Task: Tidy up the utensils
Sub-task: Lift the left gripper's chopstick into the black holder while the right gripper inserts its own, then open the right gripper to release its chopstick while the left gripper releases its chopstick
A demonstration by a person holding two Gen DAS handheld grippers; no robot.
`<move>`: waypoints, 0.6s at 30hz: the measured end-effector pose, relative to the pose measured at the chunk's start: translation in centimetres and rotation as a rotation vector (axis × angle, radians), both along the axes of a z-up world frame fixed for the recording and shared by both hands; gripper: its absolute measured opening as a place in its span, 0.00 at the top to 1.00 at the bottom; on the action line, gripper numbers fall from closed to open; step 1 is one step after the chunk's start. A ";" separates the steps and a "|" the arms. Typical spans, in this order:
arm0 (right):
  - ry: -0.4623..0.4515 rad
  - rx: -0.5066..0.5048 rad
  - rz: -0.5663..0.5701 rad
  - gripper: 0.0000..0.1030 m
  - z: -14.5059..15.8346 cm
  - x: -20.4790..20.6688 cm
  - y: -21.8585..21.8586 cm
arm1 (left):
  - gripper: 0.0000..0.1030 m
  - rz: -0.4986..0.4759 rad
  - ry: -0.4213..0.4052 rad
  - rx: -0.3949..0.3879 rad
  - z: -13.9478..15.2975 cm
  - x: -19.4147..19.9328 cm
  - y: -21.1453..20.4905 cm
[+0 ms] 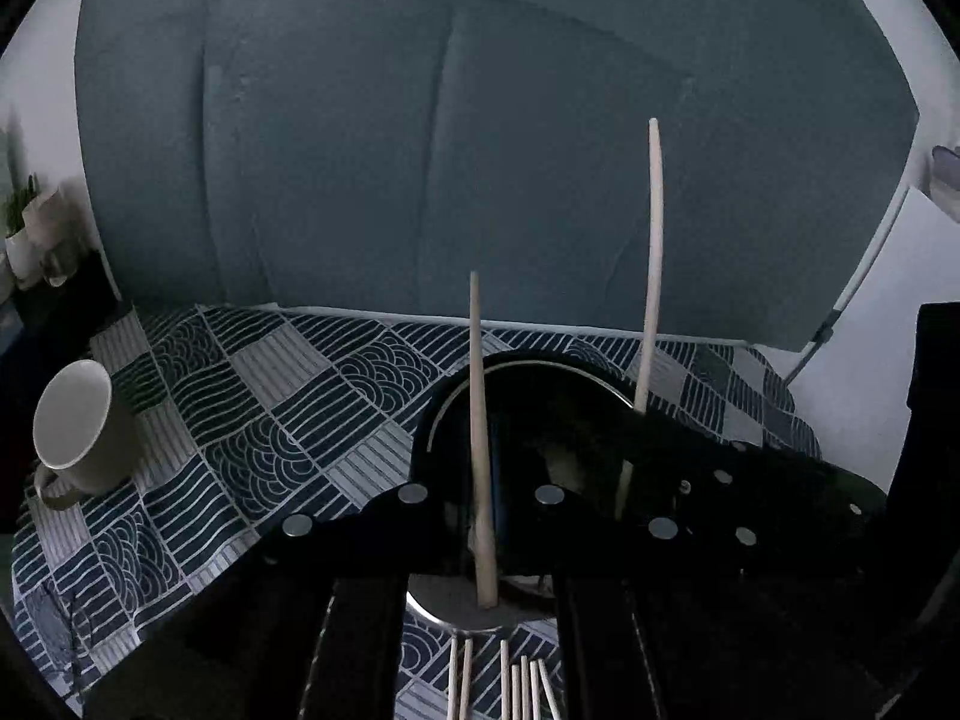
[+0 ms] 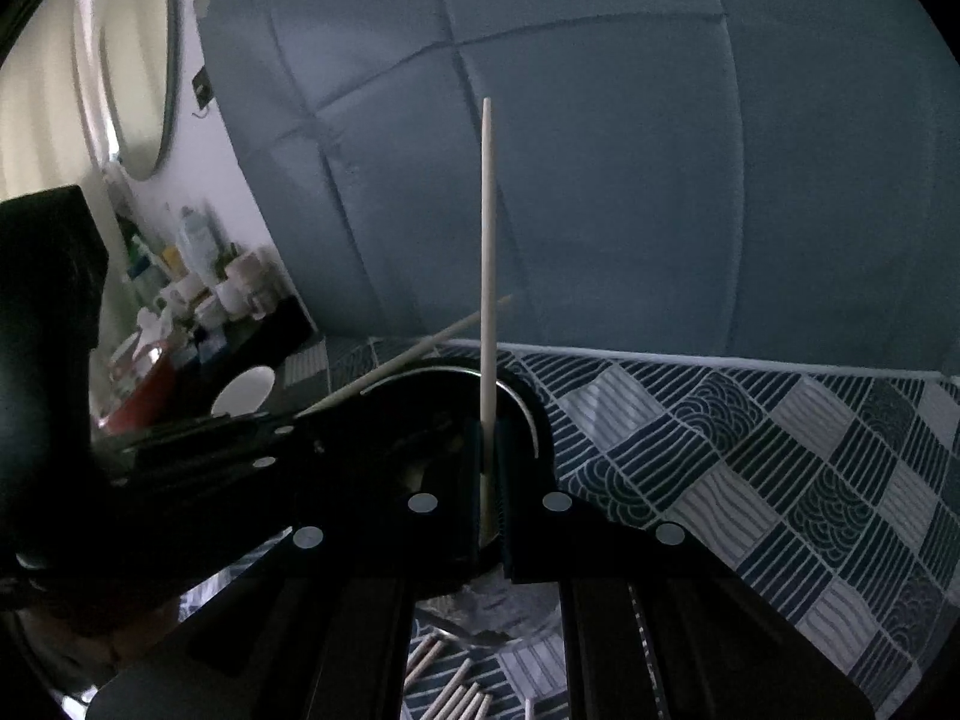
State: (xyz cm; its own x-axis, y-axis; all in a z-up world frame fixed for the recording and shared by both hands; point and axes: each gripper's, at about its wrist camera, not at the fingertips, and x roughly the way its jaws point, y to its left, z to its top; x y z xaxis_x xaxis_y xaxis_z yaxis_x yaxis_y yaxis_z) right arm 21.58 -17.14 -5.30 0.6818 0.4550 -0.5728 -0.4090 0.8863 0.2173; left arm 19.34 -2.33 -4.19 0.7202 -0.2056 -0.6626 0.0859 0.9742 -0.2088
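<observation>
Clamping one pale, tapered chopstick (image 1: 480,420) upright, each tool (image 1: 480,516) holds above a dark cup (image 1: 540,396).

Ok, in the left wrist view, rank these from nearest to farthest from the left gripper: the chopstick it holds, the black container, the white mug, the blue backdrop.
1. Chopstick: clamped in the left gripper, centre.
2. Black container: just beyond the gripper, centre.
3. White mug: far left on the patterned cloth.
4. Blue backdrop: behind the cloth, top.
</observation>
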 end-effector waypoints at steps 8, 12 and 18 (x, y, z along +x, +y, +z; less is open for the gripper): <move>0.006 0.016 0.007 0.95 0.0 -0.1 0.2 | 0.95 -0.017 0.034 -0.026 0.2 -0.6 0.1; 0.017 0.027 0.009 0.95 -0.4 0.0 0.3 | 0.95 -0.022 0.062 -0.026 0.0 -1.0 0.2; -0.010 0.029 0.010 0.94 -0.6 -0.6 0.6 | 0.95 -0.024 0.063 -0.014 0.3 -1.8 0.4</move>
